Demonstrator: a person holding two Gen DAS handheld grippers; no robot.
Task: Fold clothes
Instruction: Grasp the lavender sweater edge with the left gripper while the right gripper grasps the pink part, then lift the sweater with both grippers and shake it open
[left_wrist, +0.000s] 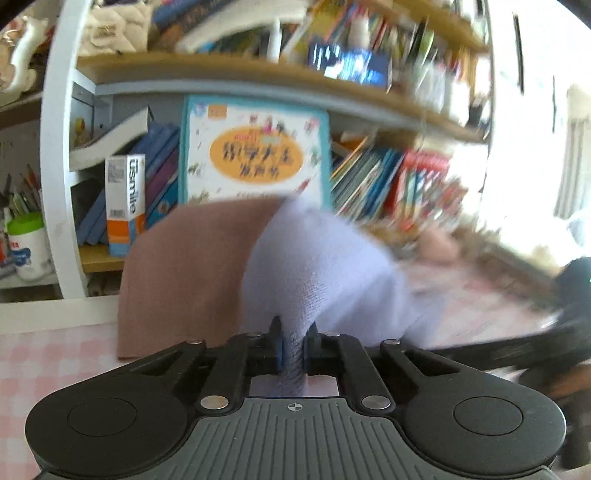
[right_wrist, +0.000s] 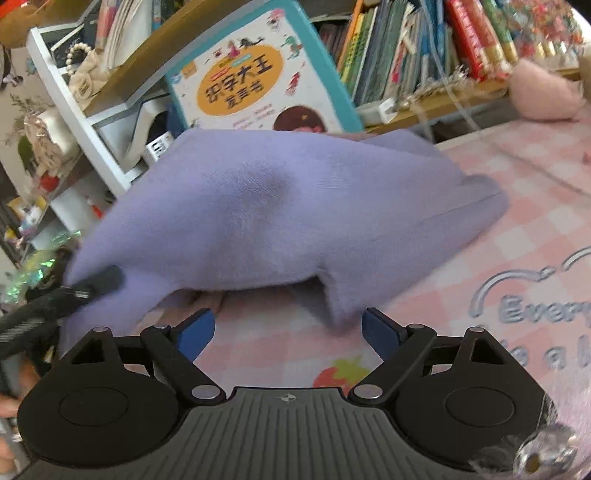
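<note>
The left hand-held gripper (left_wrist: 294, 350) is pressed together on a bunched fold of the lavender fleece garment (left_wrist: 325, 266), the cloth squeezed between its blue pads and rising away from them in a soft ridge; in the right wrist view the same garment (right_wrist: 266, 206) hangs as a lifted, tent-like sheet, its left end raised where the left hand-held gripper (right_wrist: 92, 286) pinches it, its right part draped down onto the pink checked tablecloth (right_wrist: 498, 229) that covers the table; the right hand-held gripper (right_wrist: 288, 330) stands spread, its blue pads (right_wrist: 380, 330) wide apart just in front of the garment's lower hem, with a point of the cloth hanging near the right pad, though the pads press on nothing; a brown cloth (left_wrist: 192, 273) lies behind the lavender garment in the left wrist view; behind the table stands a bookshelf (left_wrist: 229, 70) crowded with books, among them a large teal-edged children's book (right_wrist: 255, 74) facing outward; a pink fluffy thing (right_wrist: 543, 92) rests at the table's far right edge.
</note>
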